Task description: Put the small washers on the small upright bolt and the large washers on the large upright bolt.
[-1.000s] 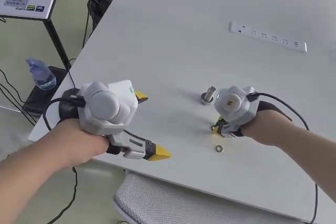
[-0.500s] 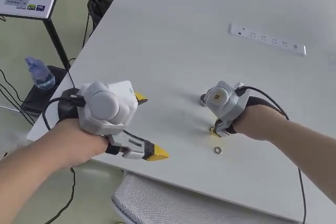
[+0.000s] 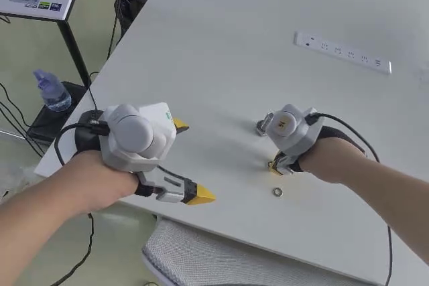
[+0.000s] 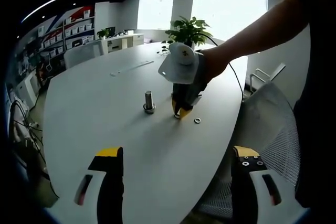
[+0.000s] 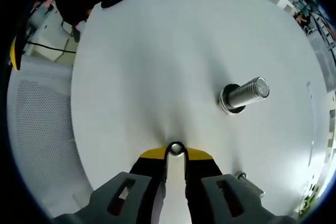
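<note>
Left tongs (image 3: 192,160), head view: tips wide apart, nothing between them, over the near edge of the desk (image 3: 221,45). Right tongs (image 3: 276,165) point down at the desk, with the upright bolt (image 3: 265,124) just beyond them and a loose washer (image 3: 277,192) just on their near side.

Left gripper view: I see my left tongs (image 4: 177,153) gaping. The right tongs (image 4: 180,113) are ahead, upright bolt (image 4: 149,102) to their left, loose washer (image 4: 197,120) to their right.

Right gripper view: right tongs (image 5: 176,155) are pinched on a small washer (image 5: 176,147) at the desk surface. The upright bolt (image 5: 243,95) stands ahead-right, apart.
</note>
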{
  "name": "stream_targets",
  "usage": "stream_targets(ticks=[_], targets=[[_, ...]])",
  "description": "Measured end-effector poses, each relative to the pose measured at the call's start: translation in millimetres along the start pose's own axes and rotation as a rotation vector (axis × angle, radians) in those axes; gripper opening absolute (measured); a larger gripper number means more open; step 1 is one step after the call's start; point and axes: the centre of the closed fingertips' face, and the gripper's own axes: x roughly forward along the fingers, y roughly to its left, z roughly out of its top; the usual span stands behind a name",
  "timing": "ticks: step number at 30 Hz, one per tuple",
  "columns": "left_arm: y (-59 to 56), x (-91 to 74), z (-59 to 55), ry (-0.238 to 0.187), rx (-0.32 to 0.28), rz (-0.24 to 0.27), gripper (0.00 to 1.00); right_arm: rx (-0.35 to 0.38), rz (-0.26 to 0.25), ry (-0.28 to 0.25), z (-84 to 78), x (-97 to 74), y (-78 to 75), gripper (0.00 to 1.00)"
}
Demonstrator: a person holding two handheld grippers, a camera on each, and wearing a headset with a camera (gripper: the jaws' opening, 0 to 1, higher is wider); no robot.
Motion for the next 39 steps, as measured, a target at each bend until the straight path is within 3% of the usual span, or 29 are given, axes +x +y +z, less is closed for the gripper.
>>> stream_targets(ticks=[9,18,31,39], targets=[[-0.2,-0.8,0.2,0.007,0.001,0.013,0.84,-0.005,0.017,-0.005,-1.5,0.1,1.1,0.12],[1.3,-1.9,0.5,0.008,-0.002,0.029,0.83,-0.005,0.021,-0.026,-3.8,-14.4,-2.1,0.12],[1.8,0.8,3.3,-0.005,-0.015,0.039,0.84,0.056,-0.006,-0.040,-34.3,-42.8,-21.5,0.12],[-1.4,6.8,11.8,-0.014,-0.009,0.039,0.84,0.080,-0.016,-0.035,-58.1,-54.6,-31.6,0.12]])
